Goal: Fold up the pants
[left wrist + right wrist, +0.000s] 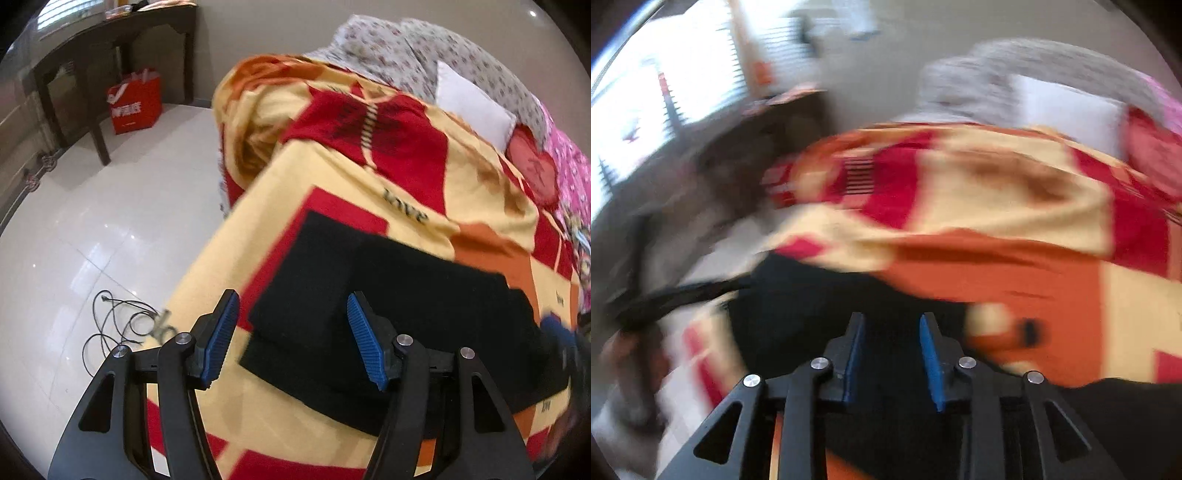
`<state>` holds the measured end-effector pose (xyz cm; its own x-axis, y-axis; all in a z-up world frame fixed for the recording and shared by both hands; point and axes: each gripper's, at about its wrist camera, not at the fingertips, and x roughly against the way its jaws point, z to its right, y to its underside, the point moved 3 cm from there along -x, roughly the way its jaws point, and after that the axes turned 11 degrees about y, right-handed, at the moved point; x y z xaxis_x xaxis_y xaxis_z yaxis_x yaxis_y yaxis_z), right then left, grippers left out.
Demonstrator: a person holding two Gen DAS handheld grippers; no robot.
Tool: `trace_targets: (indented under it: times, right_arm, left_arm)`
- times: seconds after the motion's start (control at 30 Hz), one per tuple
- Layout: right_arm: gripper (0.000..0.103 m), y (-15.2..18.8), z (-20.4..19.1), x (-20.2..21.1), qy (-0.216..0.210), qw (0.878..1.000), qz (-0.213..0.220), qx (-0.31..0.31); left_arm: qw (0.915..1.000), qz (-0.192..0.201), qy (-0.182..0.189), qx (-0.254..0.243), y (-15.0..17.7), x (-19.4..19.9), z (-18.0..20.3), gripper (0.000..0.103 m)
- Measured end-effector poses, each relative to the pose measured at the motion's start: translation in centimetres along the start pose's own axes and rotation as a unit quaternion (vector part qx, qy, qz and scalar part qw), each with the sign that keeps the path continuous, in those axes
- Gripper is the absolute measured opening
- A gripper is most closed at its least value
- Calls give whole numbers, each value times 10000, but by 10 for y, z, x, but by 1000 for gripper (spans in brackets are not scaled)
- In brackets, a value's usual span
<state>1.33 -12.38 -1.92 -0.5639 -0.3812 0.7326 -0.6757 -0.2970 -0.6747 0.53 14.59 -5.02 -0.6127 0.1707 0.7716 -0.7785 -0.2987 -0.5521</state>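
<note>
The black pants point(388, 306) lie folded into a rectangle on a yellow, red and orange blanket point(332, 192) on a bed. My left gripper point(291, 306) is open and empty, its blue pads spread wide just above the pants' near left part. In the blurred right wrist view the pants point(812, 295) show as a dark mass under and ahead of my right gripper point(892, 321). Its jaws stand partly apart with black cloth seen in the gap; I cannot tell whether they pinch it.
The bed's left edge drops to a white tiled floor point(92, 229) with a loose black cable point(110, 325). A red bag point(135, 101) stands by a dark wooden table point(110, 40). A white pillow point(472, 99) and floral bedding point(399, 48) lie at the far end.
</note>
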Motion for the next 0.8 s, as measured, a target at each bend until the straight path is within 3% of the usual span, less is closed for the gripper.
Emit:
trace_targets:
  times: [0.13,0.23,0.33,0.37,0.4,0.47,0.6,0.73,0.8]
  right_arm:
    - [32,12,-63,-22,-594,9953,-176,746]
    - [32,21,-99,-44,-437,9887,-281,1407]
    - [30,30,-112,-65,-4,9818,-236,1883]
    - [15,30,-109,-69,135,9820,-216,1871]
    - [10,29,-103,-72,139,9851,-242,1696]
    - [6,23,-89,-68,-297,9927,-360,1112]
    - [5,24,-88,-44,-744,9930,-343,849]
    - [6,41,-97,-63,-724,9904,-699,944]
    - [6,39,-87,-59,-837,9923,-597,692]
  left_arm:
    - [9999,27,-37,126,-5,3,-7,61]
    - [9999,60,-22,113,-5,8,-7,61]
    - [9998,87,4,151,-6,10,-8,61]
    - [9998,85,29,165,-7,11,-8,61]
    - [9998,85,43,165,-7,12,-8,61]
    - [9999,93,41,130,-8,15,-7,61]
    - [9997,227,66,43,-9,26,-1,61]
    - [9995,289,116,-59,-9,26,13,61]
    - [9996,192,149,-140,-8,19,21,61]
